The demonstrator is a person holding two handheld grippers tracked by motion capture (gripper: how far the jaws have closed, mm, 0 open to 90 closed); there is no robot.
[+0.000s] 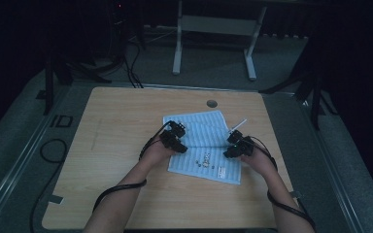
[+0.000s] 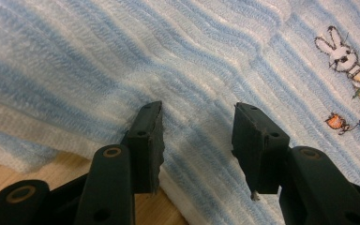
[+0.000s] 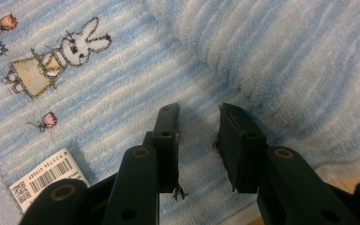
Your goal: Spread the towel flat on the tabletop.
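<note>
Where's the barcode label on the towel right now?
The barcode label sits near one edge of the blue striped towel, lower left in the right gripper view, below the embroidered rabbit. In the high view it is just left of the right gripper.

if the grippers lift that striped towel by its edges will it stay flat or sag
Probably sag: the blue-striped towel is soft terry, already folded over itself with rumpled ridges. It looks light, so both open grippers, left and right, should manage it. The looped pile likely grips the pads rather than slipping.
</note>
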